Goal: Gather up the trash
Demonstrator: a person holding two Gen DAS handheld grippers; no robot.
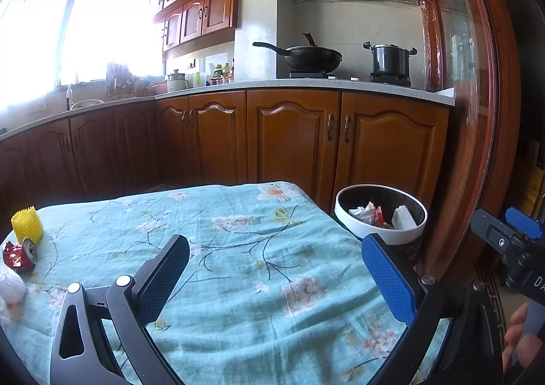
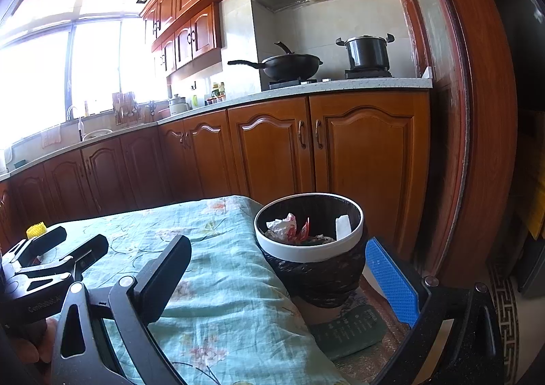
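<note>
A white-rimmed trash bin [image 1: 351,219] lined with a black bag stands right of the table, holding crumpled paper and wrappers; it also shows in the right wrist view [image 2: 308,248]. On the table's left edge lie a yellow foam net [image 1: 27,225], a crushed red can [image 1: 18,257] and a white foam net [image 1: 10,286]. My left gripper [image 1: 276,274] is open and empty above the floral cloth. My right gripper [image 2: 277,276] is open and empty, near the bin's front. The left gripper also shows at the left of the right wrist view [image 2: 68,245].
The table [image 1: 238,248] wears a teal floral cloth. Wooden kitchen cabinets [image 1: 289,136] stand behind it, with a wok [image 1: 306,56] and a pot [image 1: 390,59] on the stove. A wooden door frame [image 1: 477,112] rises at the right. A dark green pad [image 2: 351,330] lies below the bin.
</note>
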